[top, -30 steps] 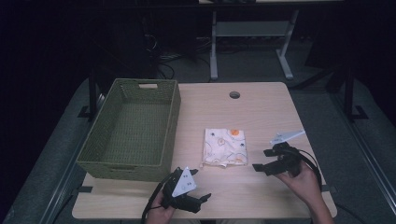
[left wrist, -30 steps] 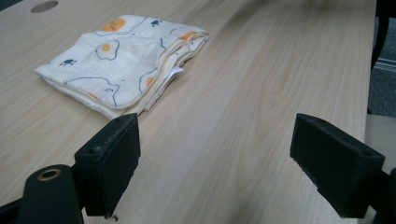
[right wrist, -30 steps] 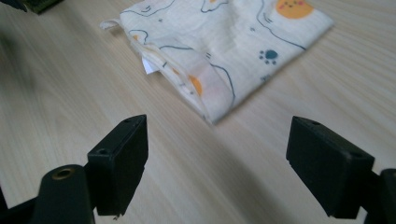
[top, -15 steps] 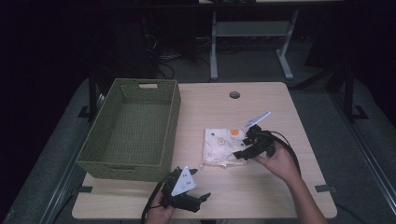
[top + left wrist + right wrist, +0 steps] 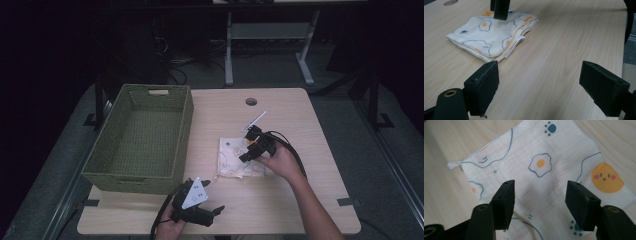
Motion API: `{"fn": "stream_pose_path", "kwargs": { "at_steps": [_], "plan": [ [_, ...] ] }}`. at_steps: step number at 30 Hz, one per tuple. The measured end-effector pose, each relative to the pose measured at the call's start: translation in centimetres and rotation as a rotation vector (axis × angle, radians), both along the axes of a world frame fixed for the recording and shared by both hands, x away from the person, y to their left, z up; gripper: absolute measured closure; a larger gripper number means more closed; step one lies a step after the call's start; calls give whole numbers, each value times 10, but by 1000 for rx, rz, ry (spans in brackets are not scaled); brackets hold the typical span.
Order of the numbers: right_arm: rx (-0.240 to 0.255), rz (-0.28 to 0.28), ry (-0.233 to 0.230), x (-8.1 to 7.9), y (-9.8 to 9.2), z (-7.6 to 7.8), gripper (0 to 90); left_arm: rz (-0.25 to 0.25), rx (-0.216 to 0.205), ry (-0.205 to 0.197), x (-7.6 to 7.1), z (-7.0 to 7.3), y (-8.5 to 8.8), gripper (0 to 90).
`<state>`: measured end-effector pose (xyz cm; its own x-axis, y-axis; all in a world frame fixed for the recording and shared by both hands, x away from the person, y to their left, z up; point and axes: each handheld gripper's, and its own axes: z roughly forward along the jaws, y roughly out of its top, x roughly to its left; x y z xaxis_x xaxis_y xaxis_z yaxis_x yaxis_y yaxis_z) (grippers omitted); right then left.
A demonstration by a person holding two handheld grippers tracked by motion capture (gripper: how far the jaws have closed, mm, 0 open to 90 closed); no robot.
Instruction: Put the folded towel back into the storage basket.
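A folded white cloth (image 5: 232, 159) printed with fried eggs and paw marks lies on the wooden table (image 5: 285, 200), right of centre. My right gripper (image 5: 248, 145) hangs over the cloth's right part and points down at it. In the right gripper view the cloth (image 5: 539, 167) lies below the right gripper (image 5: 539, 187), with no fabric between the pads. Its jaws have just been closing and stand partly open. My left gripper (image 5: 212, 212) rests at the table's front edge, open and holding nothing. In the left gripper view the left gripper (image 5: 539, 77) faces the cloth (image 5: 491, 35) across bare wood.
A green woven basket (image 5: 185, 132) stands on the table's left half, its inside bare. A round cable hole (image 5: 251, 101) sits near the far edge. Beyond the table are a dark floor and a metal frame (image 5: 229, 45).
My right gripper has moved left from the table's right side to above the cloth, and its jaws are narrower. The left gripper has stayed put.
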<state>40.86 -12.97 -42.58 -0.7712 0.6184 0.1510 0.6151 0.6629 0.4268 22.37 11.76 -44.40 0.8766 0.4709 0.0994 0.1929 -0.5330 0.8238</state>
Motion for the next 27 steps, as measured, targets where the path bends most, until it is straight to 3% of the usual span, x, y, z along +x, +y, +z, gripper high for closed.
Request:
{"fn": "stream_pose_path", "kwargs": {
  "at_steps": [12,18,22,27],
  "plan": [
    [-73,-45,41,15,16,-15,517,4,-4,4,0,0,0,161],
    [-168,-52,-11,10,27,-15,570,4,1,4,1,0,1,161],
    [-217,-94,18,9,36,-13,659,4,1,6,1,0,0,161],
    [-250,-90,31,9,45,-12,802,-2,8,2,0,-1,-1,162]
  ]
}}
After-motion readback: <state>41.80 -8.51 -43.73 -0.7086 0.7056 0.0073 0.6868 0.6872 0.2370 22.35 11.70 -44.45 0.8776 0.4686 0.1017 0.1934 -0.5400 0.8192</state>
